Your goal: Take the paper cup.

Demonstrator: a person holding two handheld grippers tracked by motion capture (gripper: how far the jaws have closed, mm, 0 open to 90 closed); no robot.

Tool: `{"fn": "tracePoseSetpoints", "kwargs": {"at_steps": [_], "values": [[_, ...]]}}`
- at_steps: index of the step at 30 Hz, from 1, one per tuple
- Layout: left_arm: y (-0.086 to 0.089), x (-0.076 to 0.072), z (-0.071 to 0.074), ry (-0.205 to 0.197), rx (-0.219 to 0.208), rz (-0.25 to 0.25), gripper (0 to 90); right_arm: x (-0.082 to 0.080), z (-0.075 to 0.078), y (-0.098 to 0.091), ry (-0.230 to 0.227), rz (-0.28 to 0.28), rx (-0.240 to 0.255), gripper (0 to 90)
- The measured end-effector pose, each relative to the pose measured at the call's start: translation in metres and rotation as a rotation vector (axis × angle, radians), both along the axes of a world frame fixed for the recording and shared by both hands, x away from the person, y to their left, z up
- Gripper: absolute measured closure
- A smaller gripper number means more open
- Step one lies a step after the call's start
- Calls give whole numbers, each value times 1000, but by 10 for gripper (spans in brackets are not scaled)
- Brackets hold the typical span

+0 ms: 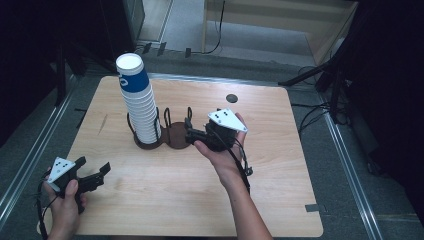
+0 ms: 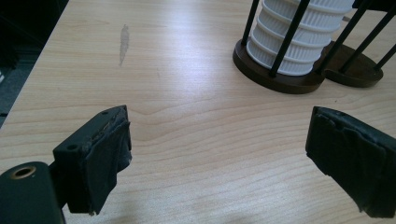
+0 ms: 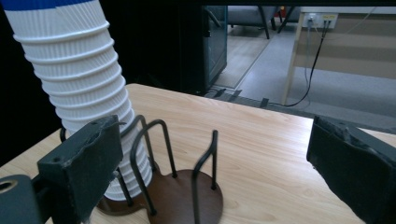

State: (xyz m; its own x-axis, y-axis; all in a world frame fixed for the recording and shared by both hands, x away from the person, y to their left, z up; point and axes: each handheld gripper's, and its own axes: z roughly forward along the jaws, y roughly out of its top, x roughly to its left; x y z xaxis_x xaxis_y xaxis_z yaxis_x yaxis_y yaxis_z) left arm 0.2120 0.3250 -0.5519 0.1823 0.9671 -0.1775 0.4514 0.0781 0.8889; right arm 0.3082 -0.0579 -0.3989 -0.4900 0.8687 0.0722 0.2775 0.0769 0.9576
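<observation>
Right gripper (image 1: pixel 189 131) spread wide, empty, beside the cup holder (image 3: pixel 187 196); its view catches floor beyond the table (image 3: pixel 261 154). Left gripper (image 1: pixel 95 172) gapes empty too.

Light wooden table (image 1: pixel 280 200) with rounded corners, bearing a dark two-ring cup holder (image 1: pixel 176 139); left ring holding a tall paper cup stack (image 1: pixel 139 100).

Probably a lab or studio set up for recording. Pale wooden table (image 1: pixel 165 210) ringed by dark stands (image 1: pixel 320 75) and black drapes, on grey carpet with metal floor rails (image 1: pixel 30 165). Cables (image 1: pixel 217 30) trailing across the floor to wall sockets (image 3: pixel 321 19). Beyond, a light wood partition (image 1: pixel 280 15) and, dimly, what look like chair legs (image 3: pixel 264 21).
</observation>
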Motion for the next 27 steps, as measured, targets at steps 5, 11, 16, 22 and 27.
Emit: {"fn": "tracePoseSetpoints", "kwargs": {"at_steps": [5,11,16,22,27], "values": [[0,0,0,1,3,0,74,4,4,13,3,13,15,30],[-1,0,0,2,10,0,74,8,8,34,3,43,26,29],[-1,0,0,1,7,-2,74,12,13,48,-4,61,40,28],[-1,0,0,0,13,-5,74,17,19,66,-9,83,51,29],[-1,1,0,0,11,-6,74,21,24,84,-11,106,54,28]]}}
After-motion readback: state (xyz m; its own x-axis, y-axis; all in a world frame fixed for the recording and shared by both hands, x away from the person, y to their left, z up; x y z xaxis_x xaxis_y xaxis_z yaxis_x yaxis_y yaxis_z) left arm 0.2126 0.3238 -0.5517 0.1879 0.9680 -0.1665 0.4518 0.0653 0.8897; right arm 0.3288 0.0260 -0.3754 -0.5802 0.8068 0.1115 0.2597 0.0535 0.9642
